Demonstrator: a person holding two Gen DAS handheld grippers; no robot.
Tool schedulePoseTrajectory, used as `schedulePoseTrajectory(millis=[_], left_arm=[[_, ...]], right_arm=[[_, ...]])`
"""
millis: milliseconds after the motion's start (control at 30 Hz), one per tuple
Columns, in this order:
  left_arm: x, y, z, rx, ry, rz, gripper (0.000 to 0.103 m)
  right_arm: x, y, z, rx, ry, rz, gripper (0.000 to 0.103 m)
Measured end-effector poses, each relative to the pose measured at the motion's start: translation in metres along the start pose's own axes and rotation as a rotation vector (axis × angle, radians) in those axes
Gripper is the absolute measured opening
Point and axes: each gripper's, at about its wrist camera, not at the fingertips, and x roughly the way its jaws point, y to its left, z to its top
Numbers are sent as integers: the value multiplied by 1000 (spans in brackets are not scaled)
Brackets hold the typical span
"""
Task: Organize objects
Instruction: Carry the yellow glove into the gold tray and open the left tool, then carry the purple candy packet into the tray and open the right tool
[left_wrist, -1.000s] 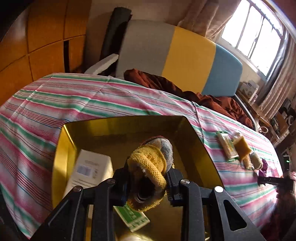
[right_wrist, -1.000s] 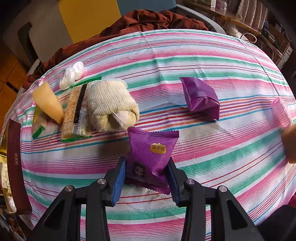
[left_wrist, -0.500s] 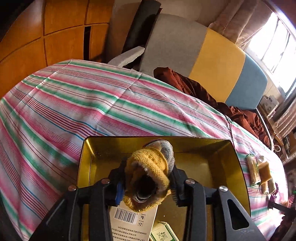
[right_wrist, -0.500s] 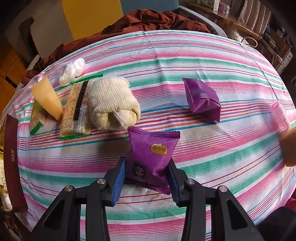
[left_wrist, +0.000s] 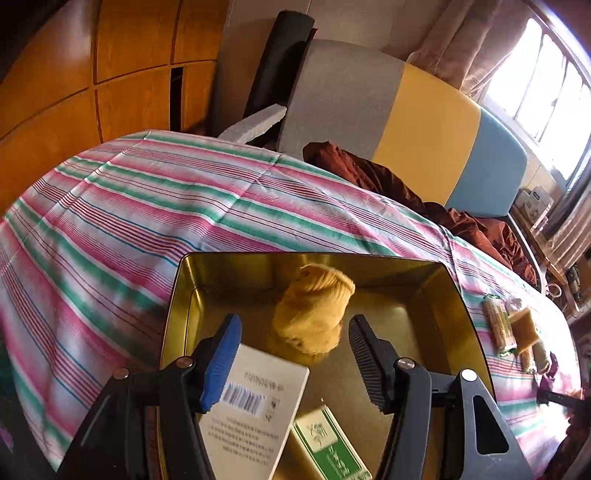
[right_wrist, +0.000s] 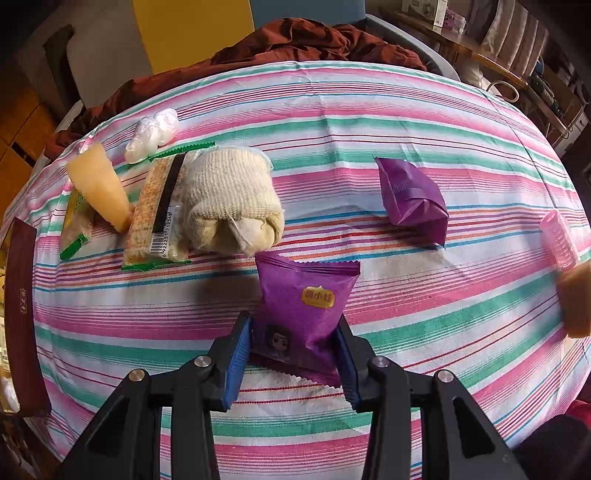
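A rolled yellow sock (left_wrist: 312, 314) lies inside the gold tin tray (left_wrist: 177, 306), beside a white box (left_wrist: 255, 410) and a green-and-white pack (left_wrist: 328, 446). My left gripper (left_wrist: 291, 354) hovers over the tray with its jaws opening; the sock lies beyond the pads, free of them. In the right wrist view my right gripper (right_wrist: 293, 354) is shut on a purple snack packet (right_wrist: 303, 310) just above the striped cloth (right_wrist: 406, 295). A cream rolled sock (right_wrist: 229, 203) sits just behind it.
Left of the cream sock lie a cracker pack (right_wrist: 155, 218), a yellow wedge (right_wrist: 101, 184) and a white plastic wad (right_wrist: 151, 134). A second purple packet (right_wrist: 410, 199) and a pink roller (right_wrist: 559, 238) lie to the right. A dark red lid (right_wrist: 20, 317) sits at the left edge.
My left gripper opened and let go of the yellow sock, which now rests in the tin tray. The right gripper still holds the purple packet, hardly moved.
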Motion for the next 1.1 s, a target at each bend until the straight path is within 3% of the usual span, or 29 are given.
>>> schedulePoseTrajectory(millis=[400,467,600,700,767,833,867,933,1033,1100], left_arm=[[-73,-47,-49,114,-112,-41,64],[-80,-53,-56,136,-118,-43,64],[-88,-60,-70,172,-120,-46,65],[-93,-63,-78,191,-126,-36,65],[-95,-61,-81,190,-125,-33,65],[-96,-59,-84,195,-125,-23,65],[-97,-57,-86,194,-127,-15,65],[-98,-53,-87,188,-123,-7,65],[-100,-44,-87,169,-124,5,65],[-101,-38,-87,154,-122,9,65]], right_arm=[[-11,19,-14,-132,15,14,43],[-28,8,-37,-170,14,17,43],[-27,54,-74,-233,11,37,43],[-34,67,-86,-260,-5,66,42],[-51,55,-112,-268,-17,100,41],[-67,86,-116,-279,-47,133,41],[-63,89,-92,-289,-63,158,41],[-69,122,-80,-322,-97,204,41],[-77,251,-59,-401,-134,275,41],[-77,290,-54,-461,-151,314,41]])
